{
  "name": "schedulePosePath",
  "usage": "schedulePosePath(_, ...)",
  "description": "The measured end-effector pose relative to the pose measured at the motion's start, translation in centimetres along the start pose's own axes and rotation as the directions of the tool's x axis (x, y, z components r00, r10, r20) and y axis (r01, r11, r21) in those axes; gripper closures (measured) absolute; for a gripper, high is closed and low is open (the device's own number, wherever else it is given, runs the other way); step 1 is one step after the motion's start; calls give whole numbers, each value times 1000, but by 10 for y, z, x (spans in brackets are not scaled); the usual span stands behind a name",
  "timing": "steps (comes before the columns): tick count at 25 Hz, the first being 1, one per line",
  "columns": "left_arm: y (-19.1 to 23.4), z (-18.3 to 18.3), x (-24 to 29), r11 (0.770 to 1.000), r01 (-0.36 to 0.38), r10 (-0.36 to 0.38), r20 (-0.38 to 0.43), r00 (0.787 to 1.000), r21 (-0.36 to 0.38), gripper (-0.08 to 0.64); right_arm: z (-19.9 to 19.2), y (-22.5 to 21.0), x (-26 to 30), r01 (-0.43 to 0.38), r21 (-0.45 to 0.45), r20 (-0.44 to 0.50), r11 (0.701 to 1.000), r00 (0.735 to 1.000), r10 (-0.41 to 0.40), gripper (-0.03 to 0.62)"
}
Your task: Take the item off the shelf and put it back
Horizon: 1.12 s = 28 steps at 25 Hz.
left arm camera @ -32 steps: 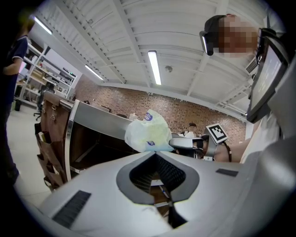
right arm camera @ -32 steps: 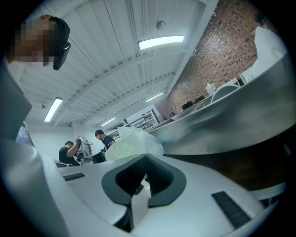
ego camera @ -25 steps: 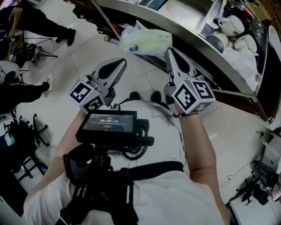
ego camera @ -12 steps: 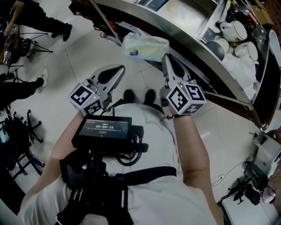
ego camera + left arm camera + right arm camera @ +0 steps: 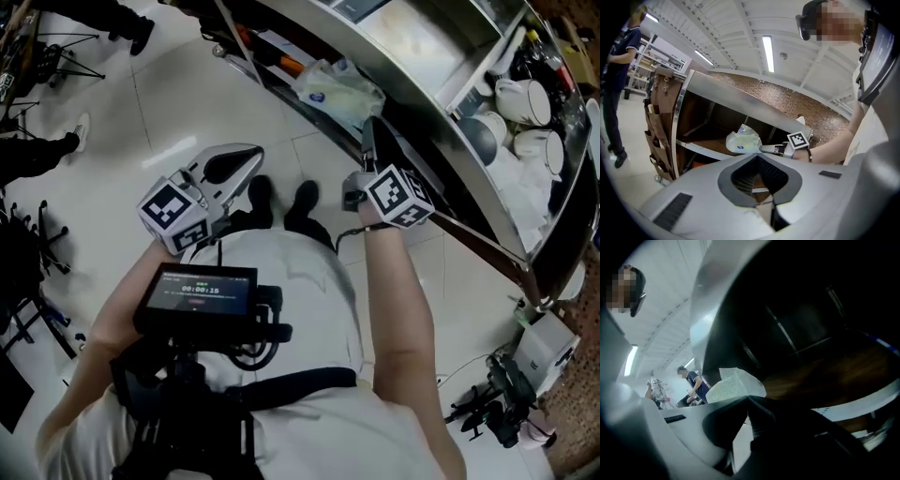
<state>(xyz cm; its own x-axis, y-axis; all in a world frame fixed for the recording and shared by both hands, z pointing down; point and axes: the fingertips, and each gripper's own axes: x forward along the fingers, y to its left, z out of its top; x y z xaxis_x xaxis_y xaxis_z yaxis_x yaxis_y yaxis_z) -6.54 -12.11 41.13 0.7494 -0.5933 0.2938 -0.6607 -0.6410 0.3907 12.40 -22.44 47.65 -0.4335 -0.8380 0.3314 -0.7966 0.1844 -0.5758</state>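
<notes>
A pale green and white plastic bag [image 5: 339,87] hangs at the front edge of the metal shelf unit [image 5: 424,105], with my right gripper [image 5: 373,127] shut on its near end. In the left gripper view the bag [image 5: 742,140] sits just above the lower shelf board [image 5: 699,147], held by the right gripper [image 5: 768,149]. The right gripper view shows the bag [image 5: 733,384] bulging past the closed right gripper [image 5: 746,399], with the dark wooden shelf board [image 5: 825,376] behind. My left gripper [image 5: 249,153] is shut and empty, lower and to the left, away from the shelf.
White crockery [image 5: 518,97] fills the shelf compartments at the upper right. A brown hanging organiser [image 5: 661,131] covers the shelf's left end. People stand at the upper left [image 5: 37,150] among tripods. Camera gear [image 5: 495,405] lies on the floor at the lower right.
My right gripper has carried the bag up and right, in to the shelf's edge. The left gripper has stayed shut and has barely moved.
</notes>
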Motion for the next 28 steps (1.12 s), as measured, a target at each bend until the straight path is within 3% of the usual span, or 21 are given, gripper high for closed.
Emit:
schedulePosePath(2, 1, -2, -5, 1000, -21, 21, 0, 1000, -3, 552, 4, -20, 11, 32, 9, 20, 999, 999, -32, 583)
schedulePosePath(5, 2, -6, -14, 999, -50, 50, -8, 999, -8, 552, 10, -53, 20, 123, -70, 37, 990, 992, -120, 583)
schedulePosePath(13, 5, -14, -43, 990, -136, 135, -18, 991, -42, 552, 22, -121, 17, 390, -184, 106, 902, 921, -376, 583)
schedulePosePath(17, 0, -18, -43, 988, -146, 145, -23, 989, -40, 552, 12, -128, 23, 403, -297, 78, 865, 914, -399, 580)
schedulePosePath(19, -3, -19, -45, 989, -146, 145, -24, 989, -37, 552, 5, -130, 26, 402, -333, 52, 853, 911, -409, 547)
schedulePosePath(21, -5, -19, -47, 989, -146, 145, -21, 989, -37, 552, 1, -134, 26, 410, -334, 32, 849, 905, -424, 486)
schedulePosePath(28, -5, -13, -56, 988, -148, 148, -1, 989, -33, 552, 7, -135, 3, 416, -292, 50, 861, 906, -421, 482)
